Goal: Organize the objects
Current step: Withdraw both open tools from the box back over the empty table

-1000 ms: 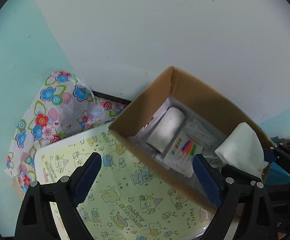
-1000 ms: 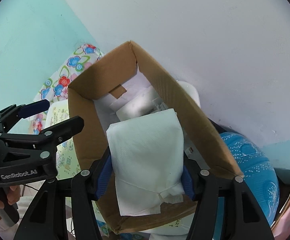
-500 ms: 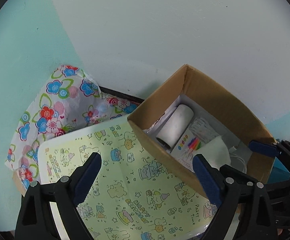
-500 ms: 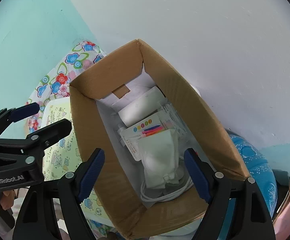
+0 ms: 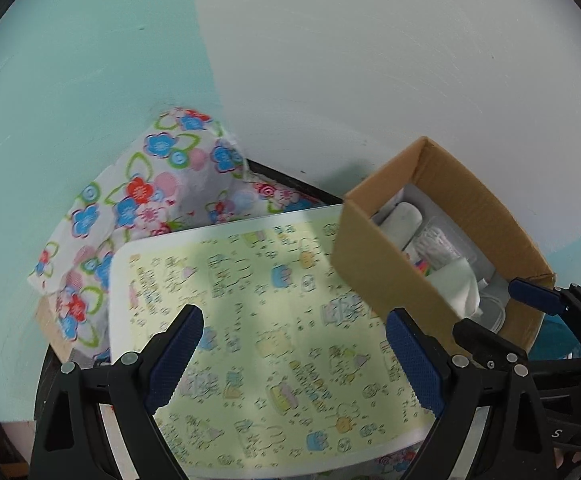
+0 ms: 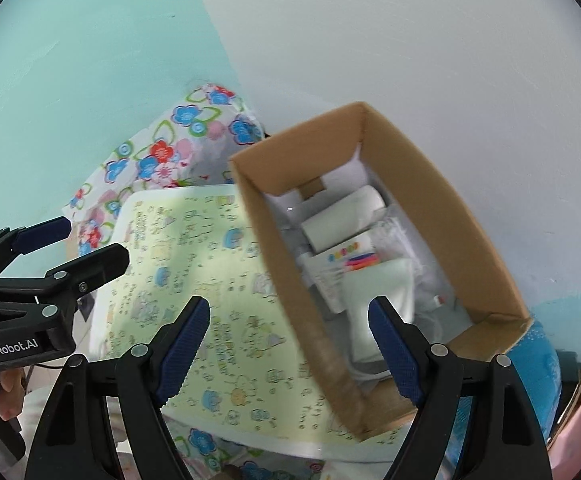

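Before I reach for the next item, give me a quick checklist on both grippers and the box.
1. Right gripper open, holding nothing: ok.
2. Left gripper open, holding nothing: ok.
3. Folded white cloth lying inside the cardboard box: ok.
4. Box standing upright with its top open: ok.
5. Candle pack and white roll inside the box: ok.
6. Next item to pick: cannot tell.

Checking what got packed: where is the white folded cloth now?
In the right wrist view, the white folded cloth lies inside the cardboard box, just nearer than the candle packet.
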